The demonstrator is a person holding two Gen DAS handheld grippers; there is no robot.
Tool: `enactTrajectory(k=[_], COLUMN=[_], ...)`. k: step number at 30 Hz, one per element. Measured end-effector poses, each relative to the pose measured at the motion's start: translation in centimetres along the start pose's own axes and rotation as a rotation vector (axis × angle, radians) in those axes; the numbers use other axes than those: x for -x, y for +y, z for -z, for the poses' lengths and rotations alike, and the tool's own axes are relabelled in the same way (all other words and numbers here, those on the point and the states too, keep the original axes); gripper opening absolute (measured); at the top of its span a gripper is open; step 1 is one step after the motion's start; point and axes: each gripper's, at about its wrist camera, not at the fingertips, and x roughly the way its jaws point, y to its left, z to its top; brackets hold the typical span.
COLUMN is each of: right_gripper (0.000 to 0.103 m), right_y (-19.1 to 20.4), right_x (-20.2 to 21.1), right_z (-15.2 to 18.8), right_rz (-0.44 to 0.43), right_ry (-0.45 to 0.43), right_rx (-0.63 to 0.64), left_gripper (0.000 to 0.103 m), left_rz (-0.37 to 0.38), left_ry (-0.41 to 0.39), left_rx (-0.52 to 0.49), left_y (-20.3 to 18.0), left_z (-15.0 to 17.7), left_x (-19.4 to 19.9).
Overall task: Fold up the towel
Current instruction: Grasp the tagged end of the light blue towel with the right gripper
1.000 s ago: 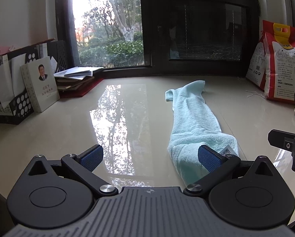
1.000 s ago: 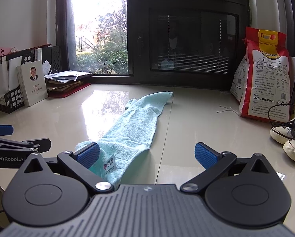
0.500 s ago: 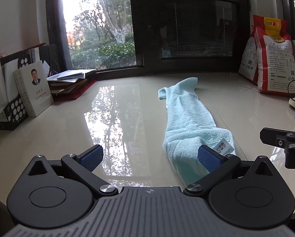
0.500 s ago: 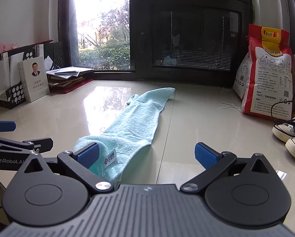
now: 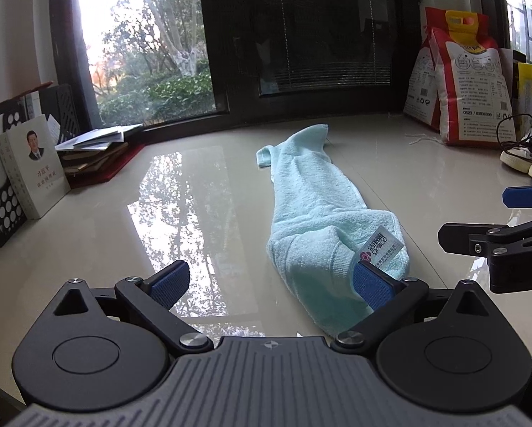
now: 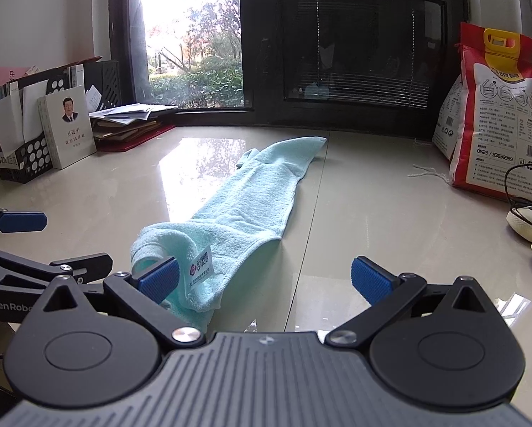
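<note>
Towel [image 5: 314, 210]: we see a pale blue towel lying lengthwise on the glossy table [image 5: 180, 220], its far end toward the window [image 5: 141, 42], its near end bunched in a loose roll with a white label [image 5: 379, 249] on top.
Left gripper [image 5: 271, 283]: we hold it low at the towel's near end, jaws spread wide; its right pad [image 5: 371, 284] sits against the roll, its left pad over bare table.
Right gripper [image 6: 266, 279]: our jaws are spread wide here too; the left pad [image 6: 157, 279] is at the roll beside the label, the right pad over bare table. Nothing is pinched.
Left edge: a book [image 6: 68, 126] stands by a stack of papers [image 6: 130, 121] and a black file box [image 6: 20, 149].
Right edge: a rice bag [image 6: 497, 114] stands near the window, white shoes [image 6: 529, 222] closer to us.
</note>
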Motion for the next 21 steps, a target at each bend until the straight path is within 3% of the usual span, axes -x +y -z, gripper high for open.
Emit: enactTrajectory(k=[8,16,21], right_gripper=[0.098,0.087,0.073], right_y=[0.1,0.5,1.1], right_x=[-2.1,-4.2,-5.0], right_z=[1.3,2.1,2.4], right_rz=[-0.031,-0.077,-0.091], right_ry=[0.051,0.094,0.109], right_rx=[0.008,-0.004,0.009], left_gripper=[0.081,0.074,0.058], left_rz=[0.051,0.088,0.105], left_ry=[0.033,0.042,0.052], left_rx=[-0.009,-0.019,-0.024], left_y=[-0.5,-1.4,-1.9], left_z=[2.1,3.8,4.1], left_x=[-0.3,-0.2,-0.7])
